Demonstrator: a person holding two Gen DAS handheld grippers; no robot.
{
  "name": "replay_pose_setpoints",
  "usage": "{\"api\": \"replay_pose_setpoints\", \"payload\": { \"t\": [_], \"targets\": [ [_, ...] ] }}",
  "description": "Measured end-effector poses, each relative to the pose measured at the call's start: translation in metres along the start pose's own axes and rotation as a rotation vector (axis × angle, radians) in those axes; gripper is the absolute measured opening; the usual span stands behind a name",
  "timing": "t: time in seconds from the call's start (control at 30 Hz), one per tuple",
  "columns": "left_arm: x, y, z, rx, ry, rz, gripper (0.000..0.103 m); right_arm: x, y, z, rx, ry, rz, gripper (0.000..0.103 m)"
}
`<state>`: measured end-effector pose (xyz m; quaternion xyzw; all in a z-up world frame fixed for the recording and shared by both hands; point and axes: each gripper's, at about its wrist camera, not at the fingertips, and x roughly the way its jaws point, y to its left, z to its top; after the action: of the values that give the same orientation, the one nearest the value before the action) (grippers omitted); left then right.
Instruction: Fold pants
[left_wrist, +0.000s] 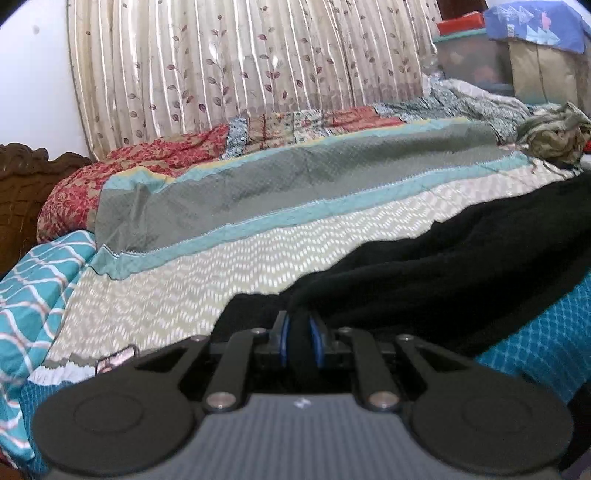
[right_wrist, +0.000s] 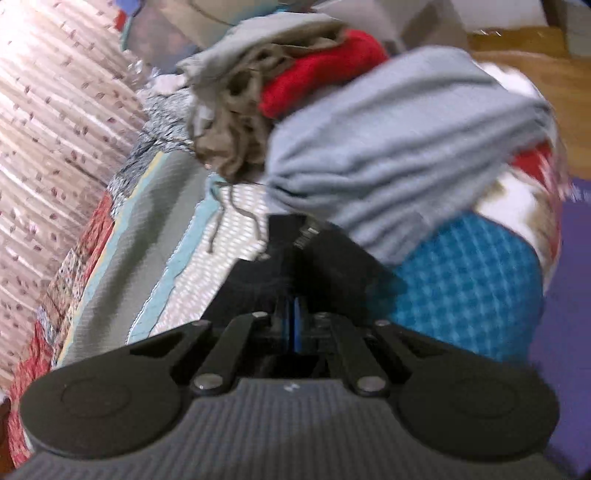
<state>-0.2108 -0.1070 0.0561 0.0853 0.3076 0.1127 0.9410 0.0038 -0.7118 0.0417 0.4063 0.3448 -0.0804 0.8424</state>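
- Your left tool (left_wrist: 300, 334) is clamped tight on a bunched edge of the black pants (left_wrist: 461, 258), dark cloth wedged right between the blue pads (left_wrist: 283, 341).
- From that pinch the pants run away forward and to the right, draped low across the bed's patchwork bedspread (left_wrist: 258, 206), so you hold one end while the rest trails on the bed.
- That grip looks chosen to lift an edge clear, so the fabric can be carried over itself for a fold.
- Your right tool (right_wrist: 293, 295) has its jaws drawn nearly together, with black pants fabric (right_wrist: 325, 258) bunched at and ahead of the tips; it appears to be pinching that cloth, though blur softens the contact.
- A small metal fastening (right_wrist: 306, 235) glints on the black cloth just past the tips, which suggests you have the waistband end here; that is a guess.
- Beyond the right tool sits a laundry pile: grey folded garment (right_wrist: 399, 147), red garment (right_wrist: 325, 74) and olive crumpled cloth (right_wrist: 236, 129), close behind the pants but separate.
- With both ends pinched, the pants hang between your two tools, stretched along the near side of the bed.
- The fold itself looks not yet made; the cloth lies long, not doubled.
- A floral curtain (left_wrist: 240, 62) hangs behind the bed.
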Motion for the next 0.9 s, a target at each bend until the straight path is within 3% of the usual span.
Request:
{"api": "replay_pose_setpoints", "payload": {
  "t": [0.13,0.23,0.27,0.3,0.4,0.5,0.63,0.77,0.8,0.83,0.9],
  "targets": [
    [0.005,-0.011,-0.017,0.014,0.096,-0.002,0.021,0.002,-0.005,-0.012,-0.088,-0.043,0.037,0.006],
    [-0.010,-0.010,-0.023,-0.014,0.115,-0.038,0.031,0.004,-0.018,-0.015,-0.108,-0.093,-0.072,0.012],
    [-0.015,-0.005,-0.023,-0.048,0.114,-0.057,0.034,0.002,-0.026,-0.014,-0.055,-0.090,-0.080,0.027],
    [-0.022,0.004,-0.021,-0.105,0.110,-0.082,0.034,-0.001,-0.033,-0.013,-0.007,-0.096,-0.063,0.045],
    [-0.037,0.045,-0.012,-0.330,0.079,-0.121,0.039,-0.020,-0.034,-0.012,-0.007,-0.160,0.000,0.048],
    [-0.038,0.090,0.001,-0.523,0.031,-0.090,0.042,-0.030,-0.015,-0.015,-0.090,-0.165,0.050,0.048],
    [-0.005,0.117,0.028,-0.531,0.071,0.020,0.055,-0.025,0.028,-0.034,-0.213,-0.117,0.170,0.048],
    [0.055,0.119,0.038,-0.460,0.164,-0.063,0.087,0.003,0.073,-0.076,-0.330,0.060,0.261,0.048],
    [0.072,0.117,0.037,-0.435,0.211,-0.096,0.089,0.009,0.083,-0.090,-0.371,0.101,0.267,0.048],
    [0.087,0.112,0.033,-0.410,0.261,-0.125,0.088,0.016,0.092,-0.104,-0.405,0.138,0.267,0.048],
    [0.121,0.102,0.023,-0.377,0.386,-0.124,0.054,0.033,0.106,-0.131,-0.470,0.225,0.247,0.048]
  ]
}}
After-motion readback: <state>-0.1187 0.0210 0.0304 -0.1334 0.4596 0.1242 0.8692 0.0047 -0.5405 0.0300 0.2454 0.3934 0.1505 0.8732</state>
